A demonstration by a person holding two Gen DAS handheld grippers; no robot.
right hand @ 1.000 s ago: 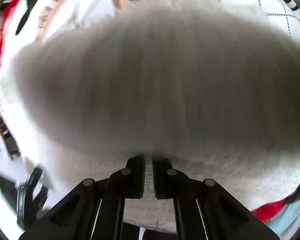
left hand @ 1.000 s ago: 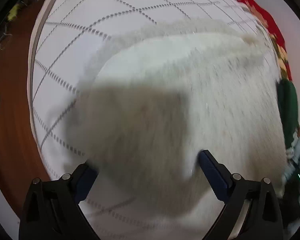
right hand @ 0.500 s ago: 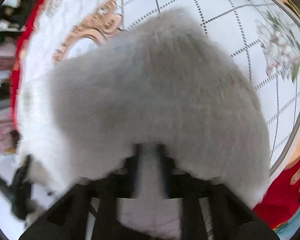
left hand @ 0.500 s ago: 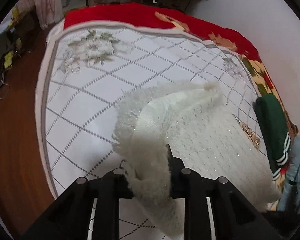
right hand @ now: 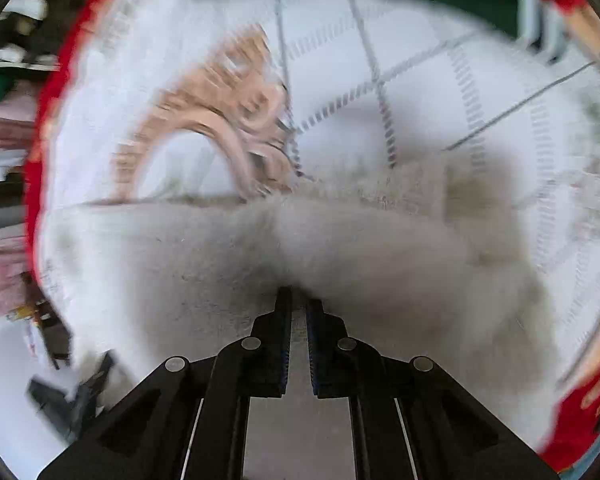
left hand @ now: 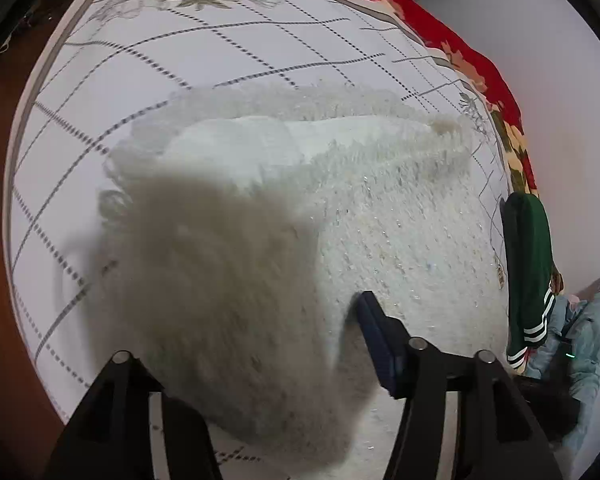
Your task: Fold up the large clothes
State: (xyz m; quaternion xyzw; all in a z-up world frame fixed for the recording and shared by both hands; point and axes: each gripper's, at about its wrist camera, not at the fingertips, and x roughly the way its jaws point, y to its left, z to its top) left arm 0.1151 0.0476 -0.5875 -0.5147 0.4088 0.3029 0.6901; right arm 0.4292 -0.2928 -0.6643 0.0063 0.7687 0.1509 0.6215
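Setting: quilted bed (left hand: pixel 148 92), white fluffy sweater (left hand: pixel 380 208) spread across it.
Left hand-held gripper (left hand: pixel 260 340): fingers spread wide, sweater fold draped between them.
Right hand-held gripper (right hand: pixel 298 300): pressed together, pinching sweater's edge directly ahead.

Fuzzy white knit sweater (left hand: pixel 380 216); quilted cloth bedspread (left hand: pixel 220 40).
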